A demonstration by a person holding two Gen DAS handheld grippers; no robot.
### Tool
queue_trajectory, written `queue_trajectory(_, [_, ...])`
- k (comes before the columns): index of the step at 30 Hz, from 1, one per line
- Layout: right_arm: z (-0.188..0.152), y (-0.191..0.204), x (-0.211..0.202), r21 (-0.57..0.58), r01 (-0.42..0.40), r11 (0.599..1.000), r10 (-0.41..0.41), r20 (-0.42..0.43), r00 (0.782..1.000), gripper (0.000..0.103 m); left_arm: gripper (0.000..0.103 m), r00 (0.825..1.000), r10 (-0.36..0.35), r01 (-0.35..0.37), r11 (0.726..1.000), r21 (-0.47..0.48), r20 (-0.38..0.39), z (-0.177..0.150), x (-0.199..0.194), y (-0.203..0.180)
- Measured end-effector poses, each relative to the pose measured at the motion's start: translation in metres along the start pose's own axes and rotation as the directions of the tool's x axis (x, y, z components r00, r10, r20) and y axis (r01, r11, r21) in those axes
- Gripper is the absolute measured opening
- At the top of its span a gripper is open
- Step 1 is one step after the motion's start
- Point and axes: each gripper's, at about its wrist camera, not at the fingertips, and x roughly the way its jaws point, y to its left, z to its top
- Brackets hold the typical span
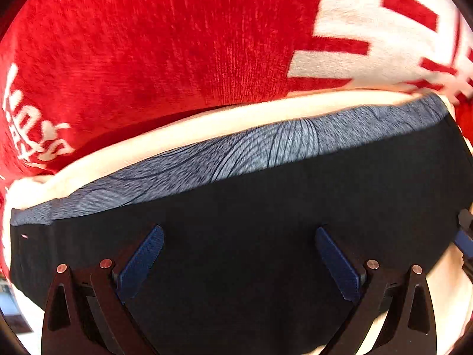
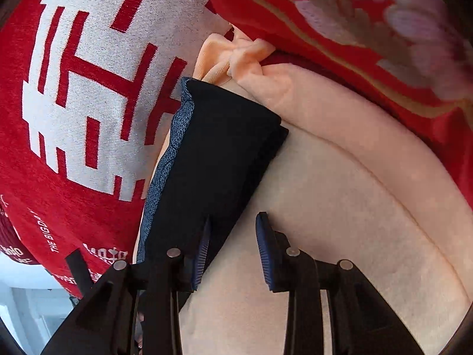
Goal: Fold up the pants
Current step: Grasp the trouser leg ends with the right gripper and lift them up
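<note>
Pants: folded black fabric pants [image 1: 266, 236] with a blue-grey patterned band along one long edge, lying flat as a long narrow bundle on a cream fleece blanket [image 2: 340, 207]; in the right wrist view the same bundle [image 2: 218, 153] runs away from the camera, its patterned edge on the left.

Left gripper: black two-finger tongs with blue textured pads [image 1: 238, 233], pointing steeply down over the dark cloth — fingers spread wide, nothing between the pads. Whether the tips touch the cloth I cannot tell.

Right gripper: matching black tongs with blue ribbed pads [image 2: 233, 219], jaws part-way apart. The left pad [image 2: 202, 254] overlaps the near edge of the bundle in the picture; the right pad sits over bare cream fleece. Nothing is pinched.

Blanket edge: the cream fleece shows a thick rolled rim, bunched into a knot-like fold [image 2: 236, 56] just past the far end of the bundle.

Underlay: a red plush cover [image 1: 147, 44] with large white block patterns and small white lettering, spread beneath and beside the cream fleece.

Far right: a red fabric with pink flowers and gold lines [image 2: 399, 29], bordering the fleece.
</note>
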Motion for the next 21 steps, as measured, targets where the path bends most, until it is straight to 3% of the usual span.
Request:
queue_trajectory(4, [0.016, 0.008, 0.012, -0.071, -0.022, 0.997, 0.025, 0.045, 0.999, 0.038, 0.103, 1.0, 0.0, 0.0, 1.0, 0.017, 0.014, 0.022, 0.005, -0.017])
queue_trajectory(9, [0.019, 0.009, 0.018, -0.052, -0.05, 0.997, 0.052, 0.041, 0.998, 0.038, 0.103, 0.996, -0.025, 0.025, 1.0, 0.002, -0.082, 0.036, -0.013, -0.009])
queue_trajectory(10, [0.021, 0.009, 0.02, -0.042, -0.048, 0.998, 0.049, 0.024, 0.999, 0.038, 0.103, 0.997, -0.037, 0.037, 0.999, -0.006, -0.072, 0.034, -0.02, -0.011])
queue_trajectory(13, [0.028, 0.012, 0.009, -0.044, -0.042, 0.998, 0.041, -0.008, 0.999, 0.016, 0.098, 0.998, -0.059, 0.06, 0.997, 0.042, -0.024, 0.033, -0.038, -0.027])
queue_trajectory(16, [0.02, 0.036, -0.01, -0.136, -0.039, 0.99, 0.044, 0.036, 0.998, 0.013, 0.098, 0.999, -0.021, 0.024, 0.992, 0.123, -0.025, 0.023, -0.027, -0.054])
queue_trajectory(17, [0.017, 0.045, -0.013, -0.161, -0.037, 0.986, 0.045, 0.045, 0.998, 0.013, 0.098, 0.999, -0.038, 0.042, 0.993, 0.108, -0.038, 0.014, -0.019, -0.061])
queue_trajectory(18, [0.013, 0.054, -0.017, -0.188, -0.036, 0.981, 0.046, 0.05, 0.998, 0.013, 0.098, 0.997, -0.079, 0.078, 0.995, 0.061, 0.012, 0.008, -0.017, -0.059])
queue_trajectory(21, [0.0, 0.085, -0.021, -0.291, -0.011, 0.957, 0.035, 0.077, 0.996, 0.013, 0.099, 0.994, -0.097, 0.092, 0.992, 0.086, 0.053, 0.007, -0.019, -0.064])
